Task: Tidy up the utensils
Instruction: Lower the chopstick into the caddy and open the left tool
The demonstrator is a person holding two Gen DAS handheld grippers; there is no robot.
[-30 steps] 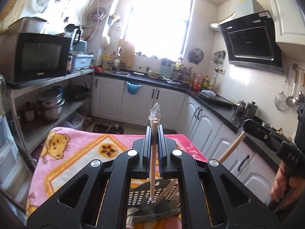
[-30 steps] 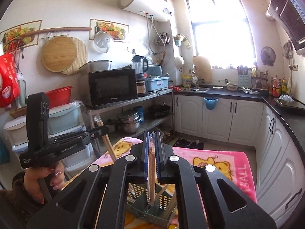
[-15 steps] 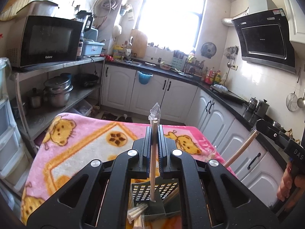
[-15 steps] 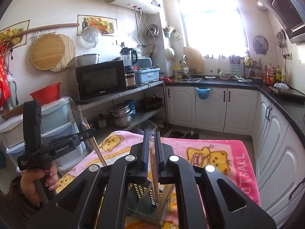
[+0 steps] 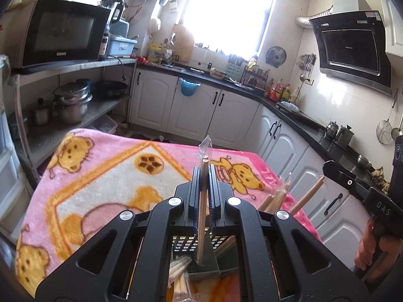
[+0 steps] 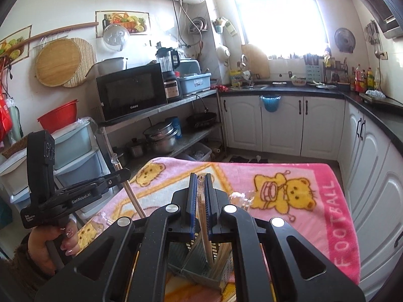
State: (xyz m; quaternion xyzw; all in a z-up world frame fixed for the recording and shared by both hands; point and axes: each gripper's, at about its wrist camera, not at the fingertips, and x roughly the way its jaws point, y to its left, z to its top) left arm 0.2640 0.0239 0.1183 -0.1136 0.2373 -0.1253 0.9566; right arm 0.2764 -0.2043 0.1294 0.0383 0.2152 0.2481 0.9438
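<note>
Left gripper (image 5: 203, 176) and right gripper (image 6: 198, 185) each clench a wrapped chopstick (image 5: 202, 206), its tip down in the slotted utensil basket (image 5: 187, 245) at 6 o'clock on the pink blanket (image 5: 105, 176).

Chopsticks (image 5: 274, 197) crowding holder (image 5: 201, 256); blanket (image 5: 105, 176) open

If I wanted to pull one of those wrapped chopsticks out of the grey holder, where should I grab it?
Grip the upper end, coming from above. The chopsticks lean in the holder with their lower ends sunk inside its walls, so only the tops stand free, pointing up and outward.
</note>
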